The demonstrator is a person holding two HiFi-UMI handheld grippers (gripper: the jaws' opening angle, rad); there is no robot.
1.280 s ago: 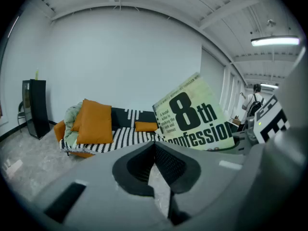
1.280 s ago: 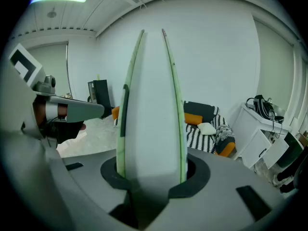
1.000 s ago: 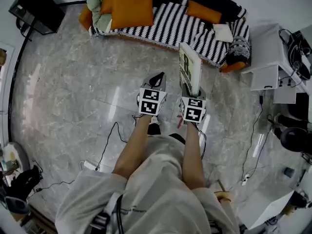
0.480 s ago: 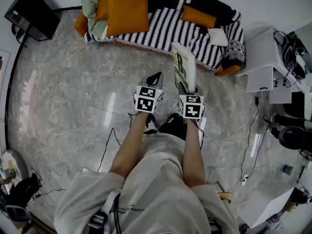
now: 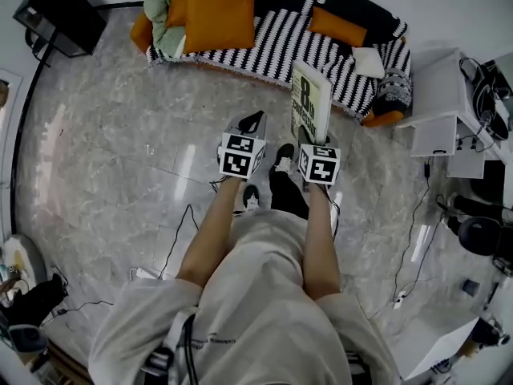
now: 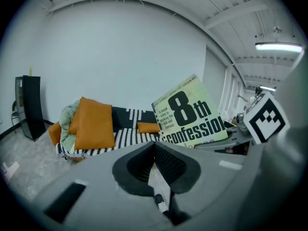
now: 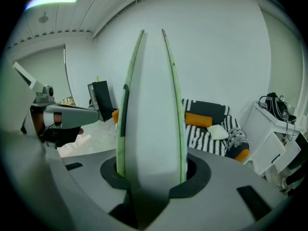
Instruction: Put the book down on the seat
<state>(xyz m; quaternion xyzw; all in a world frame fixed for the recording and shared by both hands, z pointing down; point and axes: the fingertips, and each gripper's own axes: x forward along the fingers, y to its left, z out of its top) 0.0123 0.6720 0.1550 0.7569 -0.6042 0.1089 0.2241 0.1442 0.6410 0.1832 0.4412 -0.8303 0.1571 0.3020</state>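
The right tool (image 5: 314, 140) grips the book (image 5: 311, 101) by its lower edge, jaws pressed on both covers. It holds the book upright, printed cover facing the left tool (image 5: 253, 122), whose jaws meet with nothing between them. Both hang over the marble floor (image 5: 120, 135), the book just short of the striped sofa seat (image 5: 276, 38) and its orange cushion (image 5: 216, 10).
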